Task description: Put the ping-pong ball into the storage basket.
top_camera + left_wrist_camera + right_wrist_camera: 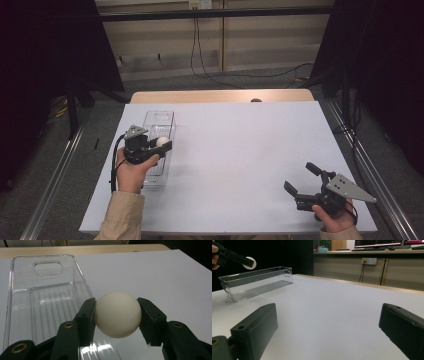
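You are gripping the white ball (pixel 117 314) between the jaws of your left tool (pixel 117 315), both pads pressing on it. Just below and left of that tool, the clear tray (pixel 22 302) is lying on the desk (pixel 150 277). Your right tool (pixel 304 180) is resting well apart, jaws spread wide, holding nothing.
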Available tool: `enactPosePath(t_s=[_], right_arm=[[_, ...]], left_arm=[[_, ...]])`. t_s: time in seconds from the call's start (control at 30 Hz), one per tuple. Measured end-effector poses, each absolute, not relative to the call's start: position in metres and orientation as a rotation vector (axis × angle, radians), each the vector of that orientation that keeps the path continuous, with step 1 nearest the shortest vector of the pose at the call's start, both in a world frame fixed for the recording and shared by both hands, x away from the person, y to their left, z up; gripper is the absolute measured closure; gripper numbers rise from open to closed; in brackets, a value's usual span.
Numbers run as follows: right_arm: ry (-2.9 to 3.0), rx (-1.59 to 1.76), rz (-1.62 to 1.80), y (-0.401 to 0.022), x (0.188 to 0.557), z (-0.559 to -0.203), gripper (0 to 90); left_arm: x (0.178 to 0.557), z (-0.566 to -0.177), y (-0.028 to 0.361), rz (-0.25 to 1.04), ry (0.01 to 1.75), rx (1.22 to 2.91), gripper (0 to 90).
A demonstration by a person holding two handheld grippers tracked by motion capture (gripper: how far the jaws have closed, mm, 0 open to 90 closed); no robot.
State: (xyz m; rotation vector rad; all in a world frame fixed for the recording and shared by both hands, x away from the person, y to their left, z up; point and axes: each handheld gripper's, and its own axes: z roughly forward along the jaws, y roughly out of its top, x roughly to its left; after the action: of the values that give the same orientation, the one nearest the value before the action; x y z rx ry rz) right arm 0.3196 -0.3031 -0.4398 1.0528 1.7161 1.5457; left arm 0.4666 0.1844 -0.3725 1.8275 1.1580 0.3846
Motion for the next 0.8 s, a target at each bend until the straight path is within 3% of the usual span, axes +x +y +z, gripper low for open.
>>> enactPosePath(t_s=[0.8], right_arm=[[1.716,1.051,1.541,-0.3022,0.3202,-0.4399,1.4]], left_arm=[[0.4625,-0.3793,0.1932,0.416,1.161,1.806,51.2]])
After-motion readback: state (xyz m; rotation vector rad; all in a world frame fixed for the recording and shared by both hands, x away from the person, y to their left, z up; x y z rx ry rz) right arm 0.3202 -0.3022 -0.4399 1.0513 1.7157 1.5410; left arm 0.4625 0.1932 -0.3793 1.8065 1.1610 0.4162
